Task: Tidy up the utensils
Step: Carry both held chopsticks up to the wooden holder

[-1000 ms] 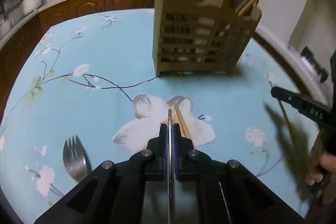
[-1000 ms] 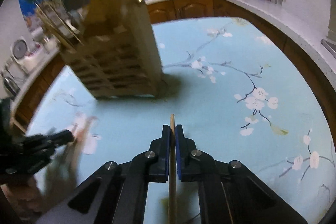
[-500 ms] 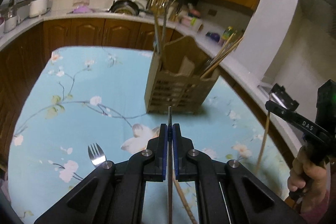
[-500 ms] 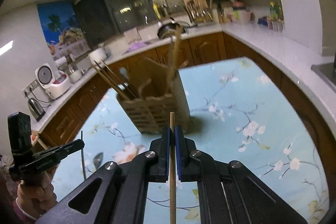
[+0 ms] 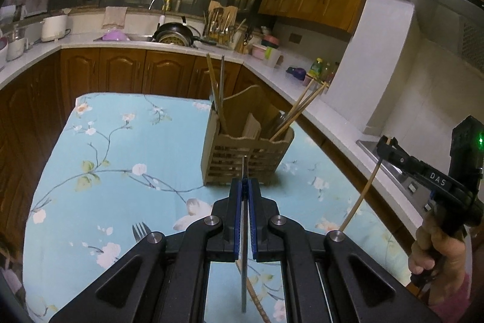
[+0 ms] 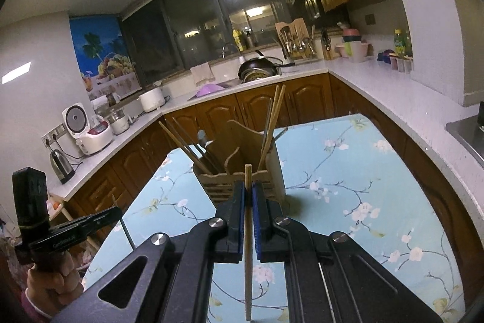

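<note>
Left gripper: fingers closed on a thin grey metal rod, probably a metal chopstick, held along the finger axis with its tip poking just past the fingertips. Right gripper: fingers closed on a wooden chopstick, likewise clamped lengthwise. Both grippers are held up off the tabletop, with the holder ahead of each.

Handling, judged: both sticks are light, stiff and narrow. The metal one looks smooth and may slip or pivot in the pads; the wood should grip better. A hold near mid-length, as now, leaves a free end to lead into a slot.

Holder: slatted wooden caddy with compartments, standing upright on the tabletop, already carrying chopsticks that lean outward left and right. These leaning sticks are the main obstruction to entry from above; the middle compartments look more open.

A fork lies on the cloth near the left gripper, not yet sorted. Open cloth surrounds the holder; the tabletop's right edge runs near the counter.
</note>
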Motion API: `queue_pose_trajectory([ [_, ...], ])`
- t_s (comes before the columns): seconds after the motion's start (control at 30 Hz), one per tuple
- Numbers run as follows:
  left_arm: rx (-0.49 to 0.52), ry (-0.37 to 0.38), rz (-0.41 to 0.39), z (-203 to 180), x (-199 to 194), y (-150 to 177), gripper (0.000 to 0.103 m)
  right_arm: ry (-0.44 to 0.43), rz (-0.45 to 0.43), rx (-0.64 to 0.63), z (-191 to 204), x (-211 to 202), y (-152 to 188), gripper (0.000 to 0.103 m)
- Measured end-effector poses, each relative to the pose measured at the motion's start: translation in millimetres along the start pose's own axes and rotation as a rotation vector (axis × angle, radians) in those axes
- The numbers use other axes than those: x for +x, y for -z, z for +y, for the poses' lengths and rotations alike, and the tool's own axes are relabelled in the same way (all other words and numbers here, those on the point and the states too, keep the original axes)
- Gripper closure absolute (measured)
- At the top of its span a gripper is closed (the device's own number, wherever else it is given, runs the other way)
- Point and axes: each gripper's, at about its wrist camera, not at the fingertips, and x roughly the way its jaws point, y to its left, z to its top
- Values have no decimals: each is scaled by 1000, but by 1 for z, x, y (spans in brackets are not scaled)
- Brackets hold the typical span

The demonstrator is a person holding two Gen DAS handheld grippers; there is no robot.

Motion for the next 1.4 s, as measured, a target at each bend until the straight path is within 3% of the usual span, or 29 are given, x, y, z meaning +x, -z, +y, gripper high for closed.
queue_pose_trajectory([
  [0.67,11,1,-64,-4,2,-23,101,-5,-74,11,-1,1,-23,98],
  [1.03,42,-6,-223,-4,6,-76,101,-6,-195,1,1,10,-72,98],
  [1.4,65,-22,-331,2,48,-106,100,3,-302,6,4,34,-119,98],
])
